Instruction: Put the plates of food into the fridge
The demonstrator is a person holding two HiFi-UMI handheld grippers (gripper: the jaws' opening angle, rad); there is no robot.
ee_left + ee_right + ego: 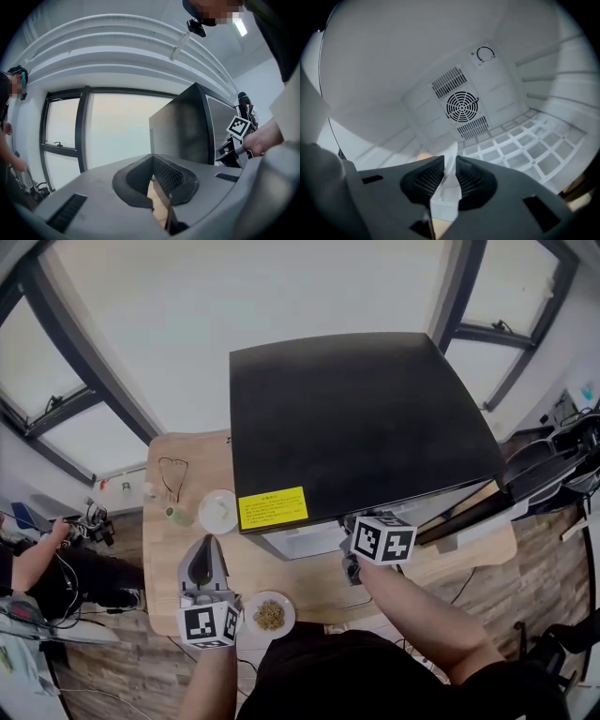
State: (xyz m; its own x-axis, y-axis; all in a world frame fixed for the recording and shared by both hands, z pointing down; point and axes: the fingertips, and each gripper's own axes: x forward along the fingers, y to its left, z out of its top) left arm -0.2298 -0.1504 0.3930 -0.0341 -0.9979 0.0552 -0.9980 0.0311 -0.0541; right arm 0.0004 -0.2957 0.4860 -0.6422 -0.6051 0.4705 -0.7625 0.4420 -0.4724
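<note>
The left claw [205, 554] is level over the light wooden table [309, 582], its jaws closed tip to tip with nothing held. The round white plate of brown food [269, 615] sits on the table just right of this claw, beside its marker cube and behind the jaw tips. A second round white plate [217, 510], its contents pale and unclear, lies just ahead of the tips. A small green cup [176, 515] stands ahead and to the left.

The right claw [446, 171] tilts downward inside the open black-topped white compact fridge [356, 418]. Its jaws are slightly apart. A thin white rim, apparently a plate's, stands in the gap unpinched. The white wire shelf [525, 140] lies ahead and right, and the round fan grille [461, 105] is straight ahead.
</note>
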